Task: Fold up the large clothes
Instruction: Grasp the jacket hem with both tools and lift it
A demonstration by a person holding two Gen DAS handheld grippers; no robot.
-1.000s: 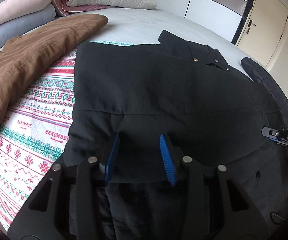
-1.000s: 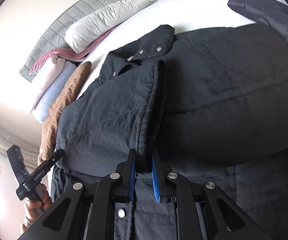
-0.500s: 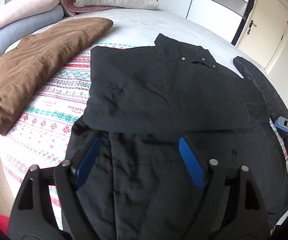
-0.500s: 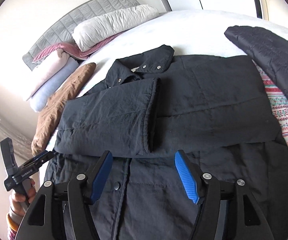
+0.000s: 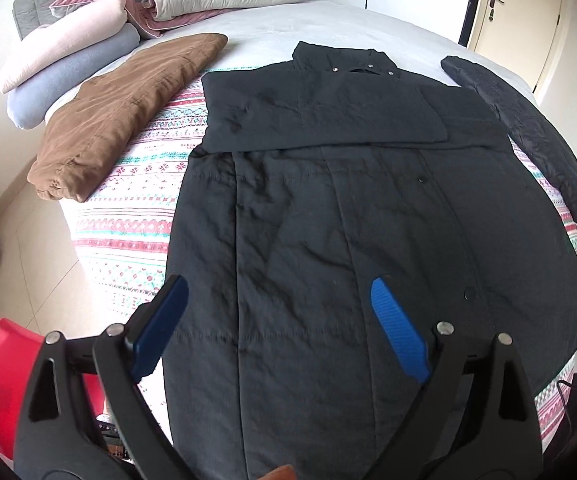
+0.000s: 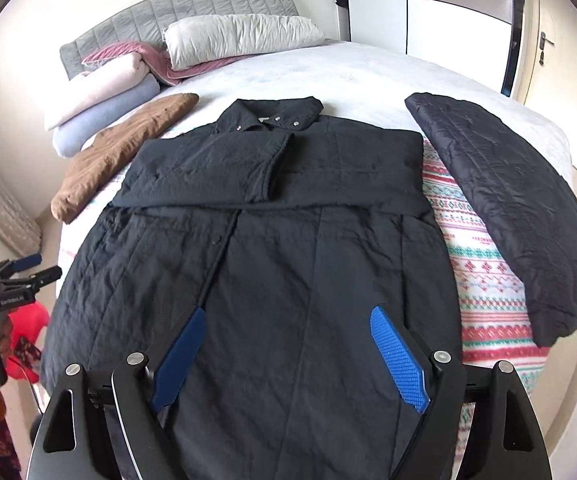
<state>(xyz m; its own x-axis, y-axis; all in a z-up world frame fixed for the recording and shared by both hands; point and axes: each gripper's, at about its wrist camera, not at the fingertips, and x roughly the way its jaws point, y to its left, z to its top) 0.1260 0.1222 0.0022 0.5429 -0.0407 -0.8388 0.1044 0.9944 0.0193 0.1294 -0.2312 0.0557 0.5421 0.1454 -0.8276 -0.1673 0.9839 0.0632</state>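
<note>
Left gripper (image 5: 280, 320) angled downward, jaws opening and empty, right gripper (image 6: 288, 344) likewise opening, nothing between

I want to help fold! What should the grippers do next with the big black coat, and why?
Probably lower both to the black coat's bottom hem and grab it. Both sleeves already lie folded across its chest, and the left gripper and right gripper are opening, empty, above its long lower half.

brown garment (image 5: 128, 116) and dark quilted jacket (image 6: 504, 204) flank the patterned blanket (image 6: 476, 268). pillows (image 6: 240, 38) and folded blankets (image 6: 104, 92) sit by the grey headboard (image 6: 176, 12).
</note>
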